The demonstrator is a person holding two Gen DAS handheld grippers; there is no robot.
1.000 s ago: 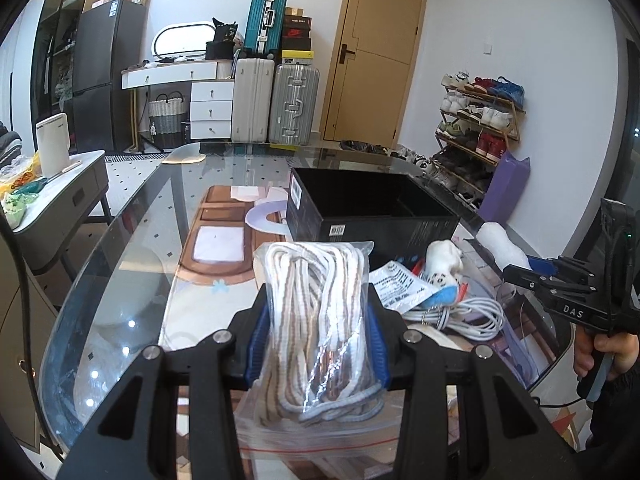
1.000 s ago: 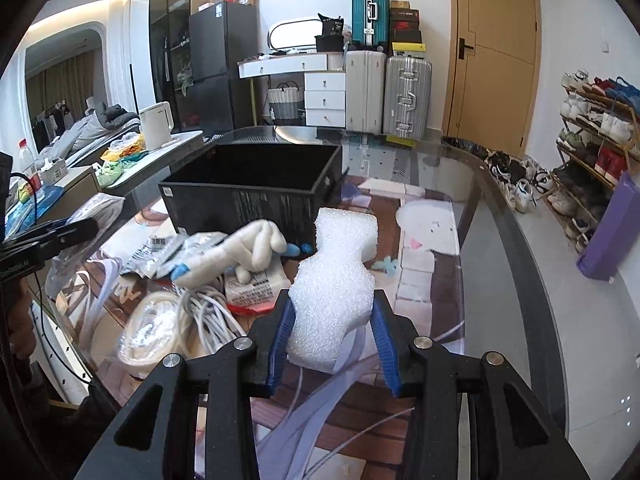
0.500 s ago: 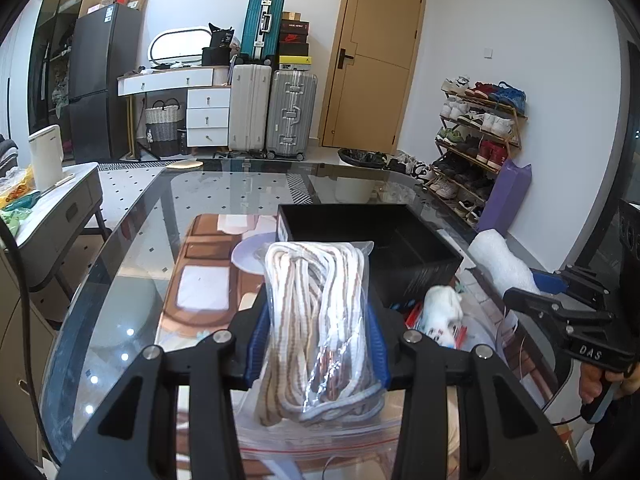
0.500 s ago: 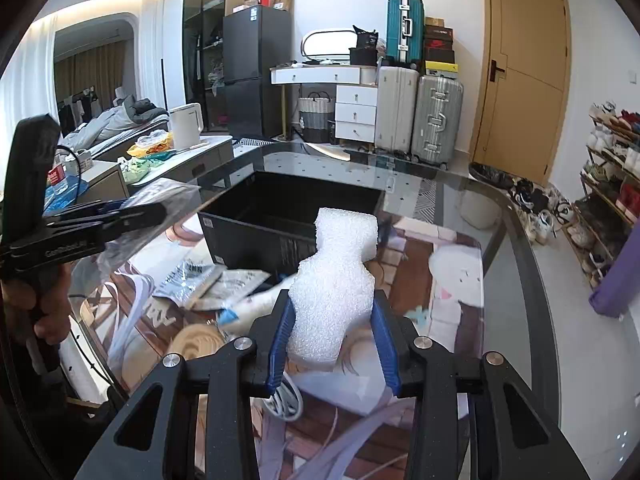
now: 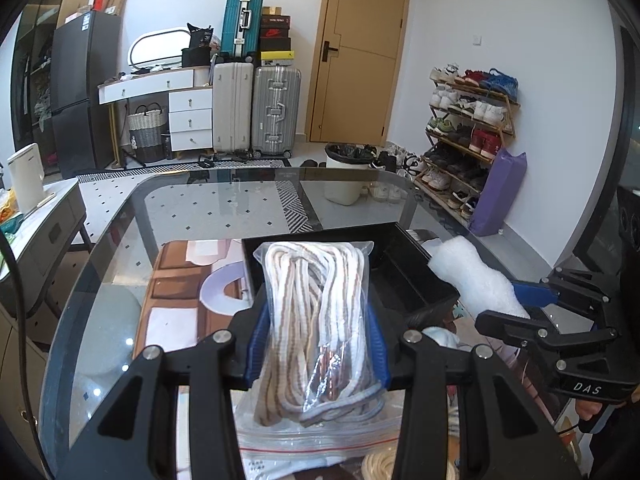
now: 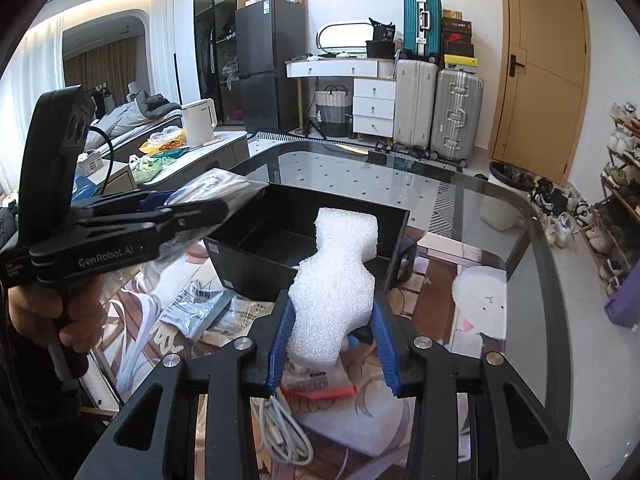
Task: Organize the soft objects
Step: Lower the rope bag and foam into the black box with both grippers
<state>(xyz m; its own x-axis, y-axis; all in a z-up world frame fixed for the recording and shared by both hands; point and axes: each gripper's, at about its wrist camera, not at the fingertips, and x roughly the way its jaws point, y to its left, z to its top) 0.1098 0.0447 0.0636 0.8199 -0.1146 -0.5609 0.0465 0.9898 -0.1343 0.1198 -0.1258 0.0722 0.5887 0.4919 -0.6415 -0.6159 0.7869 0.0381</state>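
My left gripper (image 5: 316, 344) is shut on a clear zip bag of white and tan rope (image 5: 320, 320) and holds it above the table, just before the near edge of the open black box (image 5: 416, 280). My right gripper (image 6: 334, 340) is shut on a white foam block (image 6: 340, 280) and holds it raised in front of the same black box (image 6: 256, 260). The right gripper with the foam also shows in the left wrist view (image 5: 476, 280), beside the box's right side. The left gripper also shows in the right wrist view (image 6: 224, 208), above the box's left rim.
The glass table (image 5: 200, 208) carries loose items near its front: foil packets (image 6: 200, 308), a white cable (image 6: 280, 428), a red and white packet (image 6: 320, 384). Suitcases (image 5: 256, 108), a door and a shoe rack (image 5: 468, 132) stand beyond the table.
Both grippers have risen and moved forward with their loads. The rope bag and the foam block now hang close to the black box, which looks nearer and lower in both views.
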